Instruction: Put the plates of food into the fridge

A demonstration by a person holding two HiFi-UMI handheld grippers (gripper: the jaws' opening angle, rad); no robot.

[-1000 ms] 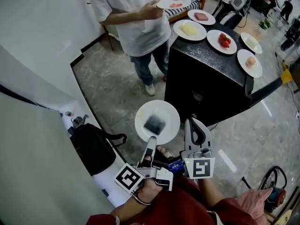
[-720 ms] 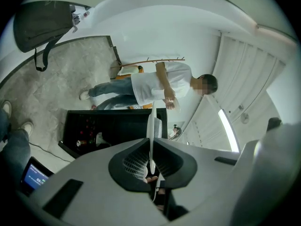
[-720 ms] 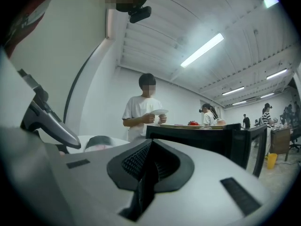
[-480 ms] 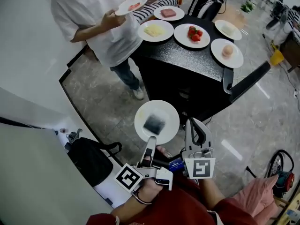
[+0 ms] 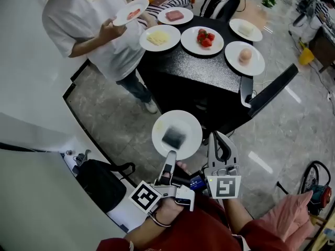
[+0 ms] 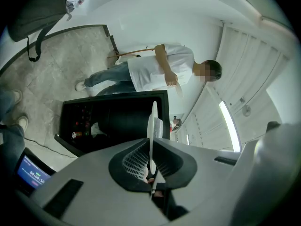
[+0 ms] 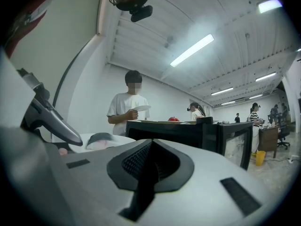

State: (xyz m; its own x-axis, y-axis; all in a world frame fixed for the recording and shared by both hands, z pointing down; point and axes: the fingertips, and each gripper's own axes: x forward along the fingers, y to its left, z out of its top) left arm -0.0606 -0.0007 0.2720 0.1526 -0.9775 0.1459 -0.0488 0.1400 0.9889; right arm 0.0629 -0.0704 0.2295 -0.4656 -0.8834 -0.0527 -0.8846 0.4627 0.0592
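The left gripper (image 5: 170, 158) is clamped on the near rim of a white plate (image 5: 191, 127) of dark food (image 5: 174, 137), held over the floor in front of the black fridge (image 5: 209, 72). Just right of it, the right gripper (image 5: 220, 140) has its jaws together on nothing. Four more plates (image 5: 191, 46) sit on the fridge's top.

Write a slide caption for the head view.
Left gripper holds a plate of dark food by its rim before the open black fridge; right gripper shut, empty.

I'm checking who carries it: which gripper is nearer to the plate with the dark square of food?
Left. The left gripper is shut on the rim of the plate; the right gripper hangs beside it, shut and empty, not touching.
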